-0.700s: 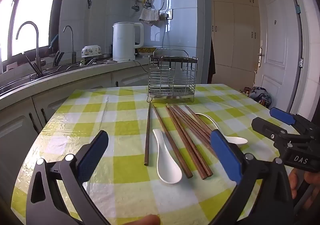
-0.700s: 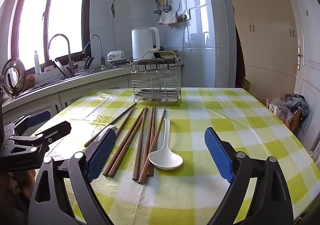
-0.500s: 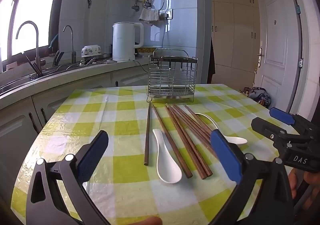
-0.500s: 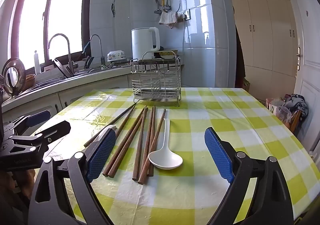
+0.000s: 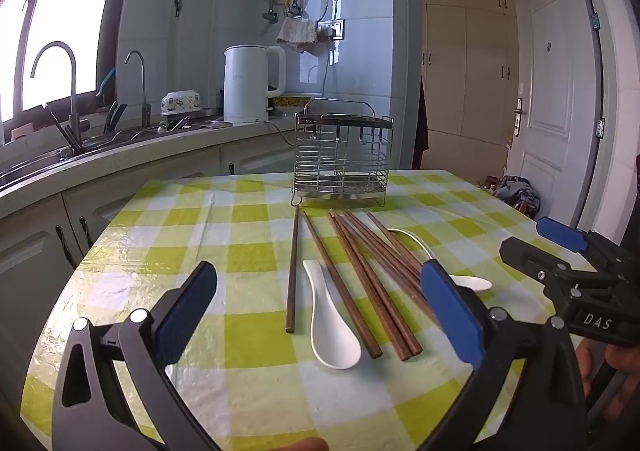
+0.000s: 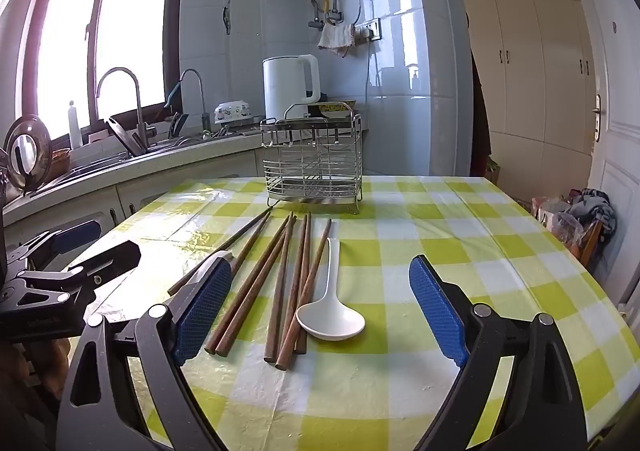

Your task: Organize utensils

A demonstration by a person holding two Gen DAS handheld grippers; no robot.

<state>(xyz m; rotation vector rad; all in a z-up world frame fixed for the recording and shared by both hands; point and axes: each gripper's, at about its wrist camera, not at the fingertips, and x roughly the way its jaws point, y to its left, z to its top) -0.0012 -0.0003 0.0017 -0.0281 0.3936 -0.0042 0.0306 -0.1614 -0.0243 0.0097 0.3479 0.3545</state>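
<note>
Several brown wooden chopsticks [image 5: 368,283] [image 6: 280,283] lie fanned out on the green-checked table [image 5: 248,347] [image 6: 460,251]. Two white ceramic spoons rest among them: one [image 5: 330,327] near my left gripper, the other [image 5: 460,279] [image 6: 330,315] near my right. A wire utensil rack [image 5: 342,159] [image 6: 314,165] stands empty at the table's far side. My left gripper [image 5: 320,315] hovers open above the near spoon, nothing between its blue pads. My right gripper [image 6: 322,315] is open too, held over the other spoon's bowl. Each gripper shows at the edge of the other's view [image 5: 560,251] [image 6: 80,247].
A counter along the left holds a sink with taps [image 6: 128,107], a white kettle [image 5: 250,85] [image 6: 290,85] and a bowl [image 5: 180,103]. White doors [image 5: 560,91] and a bundle of cloth [image 6: 592,207] lie to the right. The table's right half holds no objects.
</note>
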